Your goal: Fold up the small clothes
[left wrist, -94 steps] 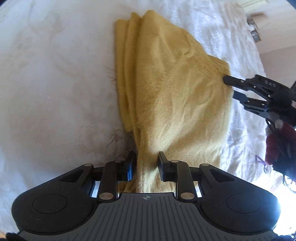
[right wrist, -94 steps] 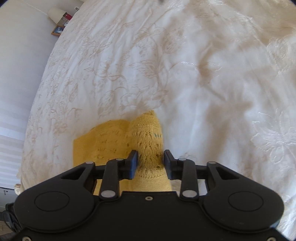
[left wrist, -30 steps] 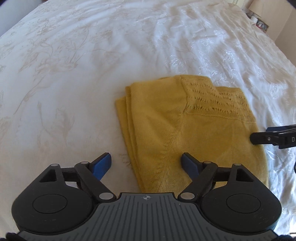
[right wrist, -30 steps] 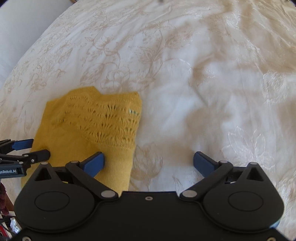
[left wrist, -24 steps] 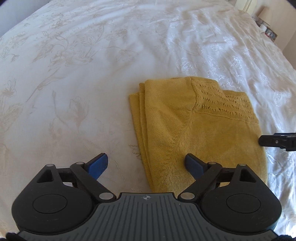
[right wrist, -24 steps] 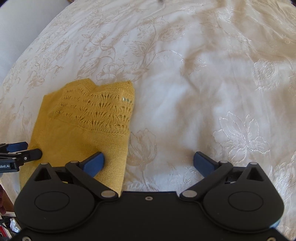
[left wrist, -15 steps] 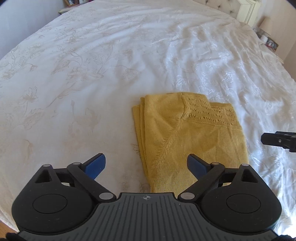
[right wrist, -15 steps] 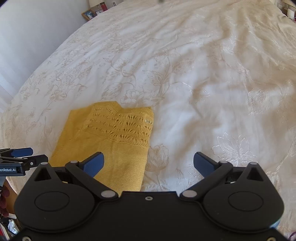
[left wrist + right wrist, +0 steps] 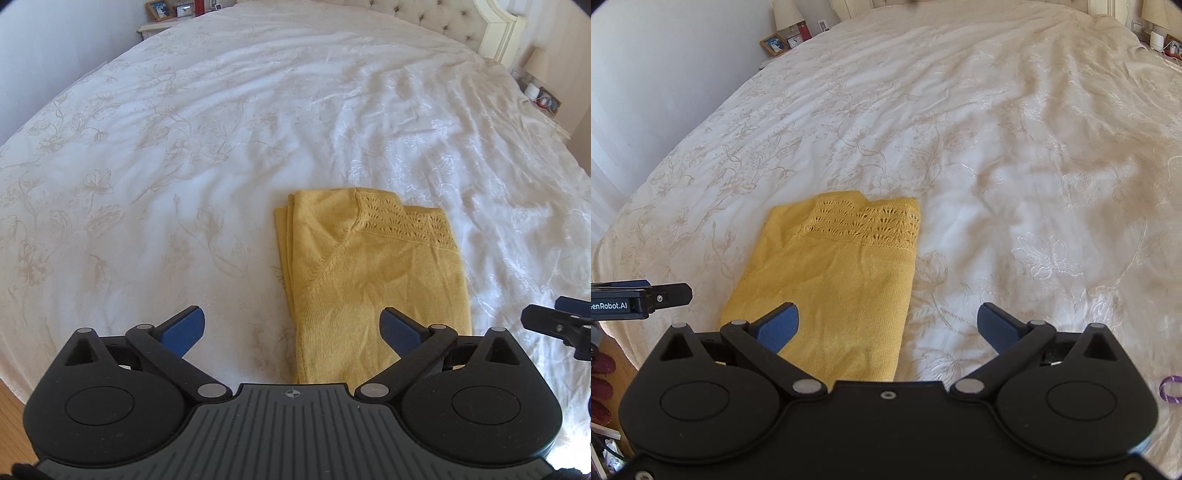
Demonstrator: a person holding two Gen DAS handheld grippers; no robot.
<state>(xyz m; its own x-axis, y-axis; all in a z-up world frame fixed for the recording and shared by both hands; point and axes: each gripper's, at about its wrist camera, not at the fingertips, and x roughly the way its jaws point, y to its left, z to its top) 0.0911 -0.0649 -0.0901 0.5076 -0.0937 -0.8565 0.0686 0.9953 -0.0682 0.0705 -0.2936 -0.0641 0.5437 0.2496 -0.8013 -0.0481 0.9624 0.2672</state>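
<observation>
A yellow knit garment point(image 9: 369, 273) lies folded into a flat rectangle on the white bedspread point(image 9: 221, 147), with a lace-pattern band at its far edge. It also shows in the right wrist view point(image 9: 834, 280). My left gripper point(image 9: 291, 328) is open and empty, raised above the garment's near left edge. My right gripper point(image 9: 886, 325) is open and empty, raised above the garment's near right edge. Each gripper's tip shows at the side of the other's view: the right gripper point(image 9: 557, 325) and the left gripper point(image 9: 646, 293).
The bed's near edge and wooden floor point(image 9: 11, 398) lie at the lower left. A bedside table with frames point(image 9: 783, 42) stands at the far left and another with a lamp point(image 9: 535, 77) at the far right. A purple loop point(image 9: 1169, 389) lies at the right.
Both grippers opened and let go of the garment, then rose and drew back from it. The garment now lies flat and still on the bed.
</observation>
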